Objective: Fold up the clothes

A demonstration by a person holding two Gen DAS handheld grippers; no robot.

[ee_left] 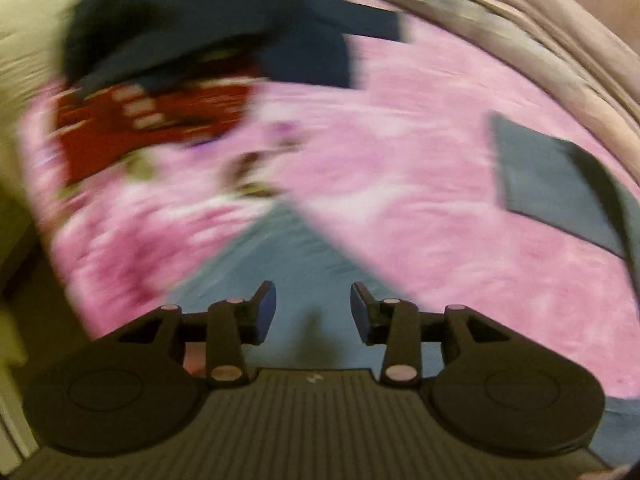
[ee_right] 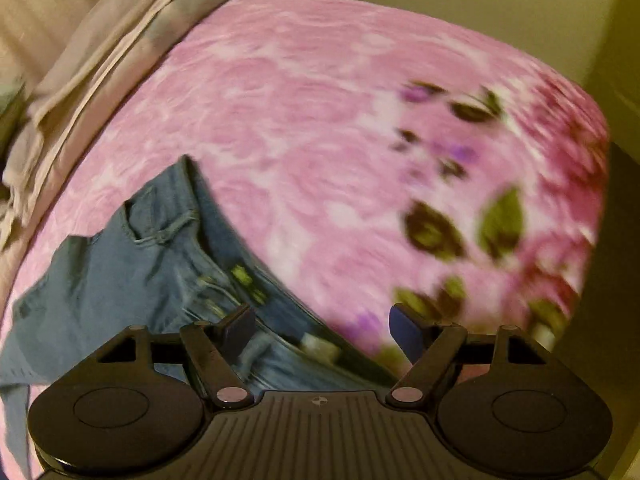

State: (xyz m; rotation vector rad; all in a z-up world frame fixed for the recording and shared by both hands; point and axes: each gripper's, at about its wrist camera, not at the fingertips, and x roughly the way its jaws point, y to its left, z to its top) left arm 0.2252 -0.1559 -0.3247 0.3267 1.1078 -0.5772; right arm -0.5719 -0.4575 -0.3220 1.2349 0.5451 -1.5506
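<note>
A big pink blanket with flowers on it covered the bed. In the left wrist view, the left gripper sat low in the middle of the frame. Its two fingers were spread apart and held nothing. A leg of the blue denim jeans lay under them and ran up toward the middle. In the upper left was a blurry pile of dark blue clothes with a red cloth with white marks under it. A flat grey-blue cloth lay at the right edge.

In the right wrist view, the right gripper was low in the frame, its fingers wide apart and empty. The top of the jeans, with the waist and pocket, lay in the lower left, passing under the left finger. Crumpled beige bedding was in the upper left.
</note>
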